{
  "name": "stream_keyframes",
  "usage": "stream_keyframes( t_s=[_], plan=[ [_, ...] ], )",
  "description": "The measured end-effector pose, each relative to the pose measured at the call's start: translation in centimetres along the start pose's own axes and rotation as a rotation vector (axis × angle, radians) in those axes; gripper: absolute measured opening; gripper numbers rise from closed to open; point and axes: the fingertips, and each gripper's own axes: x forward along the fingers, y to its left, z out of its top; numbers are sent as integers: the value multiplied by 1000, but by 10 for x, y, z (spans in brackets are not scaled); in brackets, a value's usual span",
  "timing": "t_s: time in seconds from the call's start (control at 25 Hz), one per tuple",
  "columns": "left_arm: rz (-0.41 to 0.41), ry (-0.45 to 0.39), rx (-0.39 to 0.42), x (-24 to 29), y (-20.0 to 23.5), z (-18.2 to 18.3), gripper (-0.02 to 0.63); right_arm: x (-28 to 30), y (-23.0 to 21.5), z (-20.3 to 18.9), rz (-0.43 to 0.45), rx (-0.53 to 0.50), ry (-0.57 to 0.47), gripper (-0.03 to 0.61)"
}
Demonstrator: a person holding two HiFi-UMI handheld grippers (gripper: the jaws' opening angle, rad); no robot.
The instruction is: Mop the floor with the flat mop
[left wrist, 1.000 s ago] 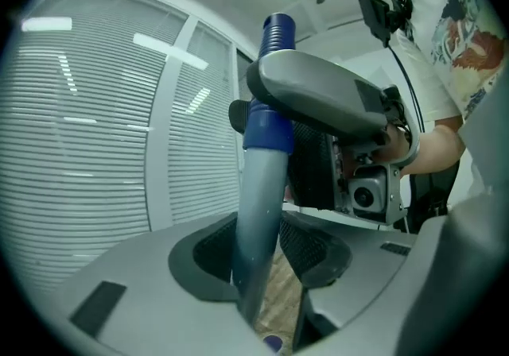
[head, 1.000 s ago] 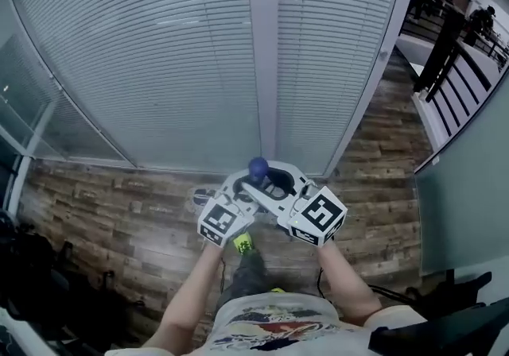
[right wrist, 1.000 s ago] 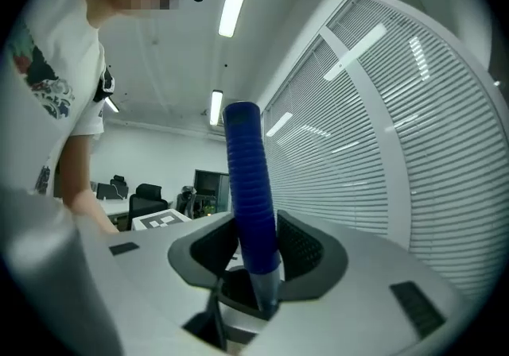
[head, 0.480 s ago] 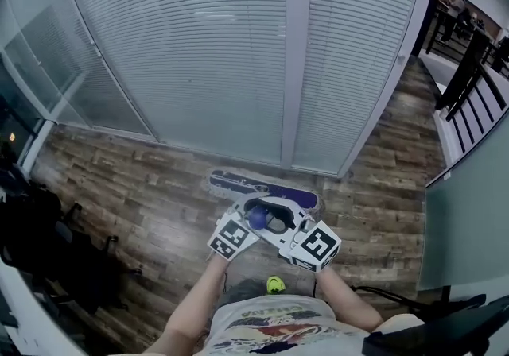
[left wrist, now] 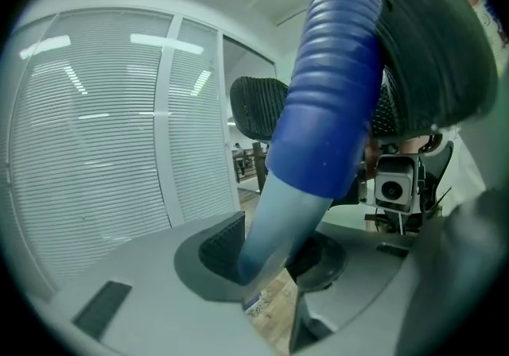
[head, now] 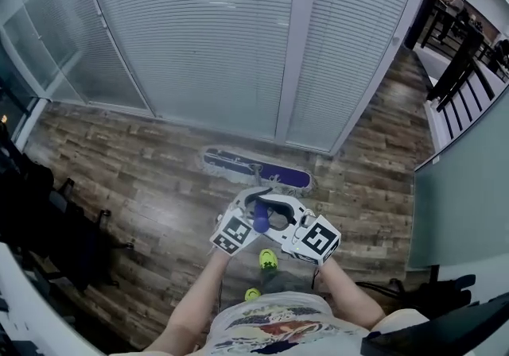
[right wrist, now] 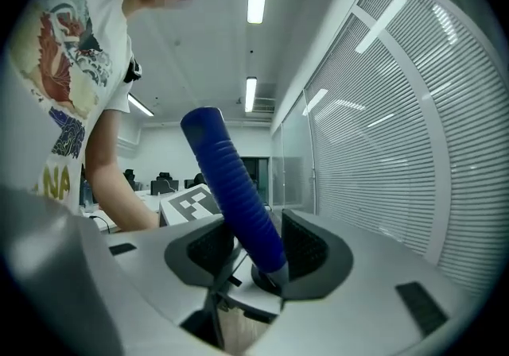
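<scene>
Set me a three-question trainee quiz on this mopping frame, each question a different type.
1. True or false: the mop head rests on the wood floor.
2. The mop head's colour is: A) purple, B) red, C) green.
3. What stands between the fingers of the left gripper and the right gripper?
Key: 1 true. 2 A. 3 the mop handle; the left fingers have just been closing, the right fingers opening.
</scene>
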Motion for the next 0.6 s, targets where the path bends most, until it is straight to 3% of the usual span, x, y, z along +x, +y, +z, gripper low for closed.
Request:
stream_keyframes(
  t_s=[0.6],
  plan=[
    [-19,-54,-80,-119,-186,-16,121,-71,208,-25,28,-60,19,176]
  ],
)
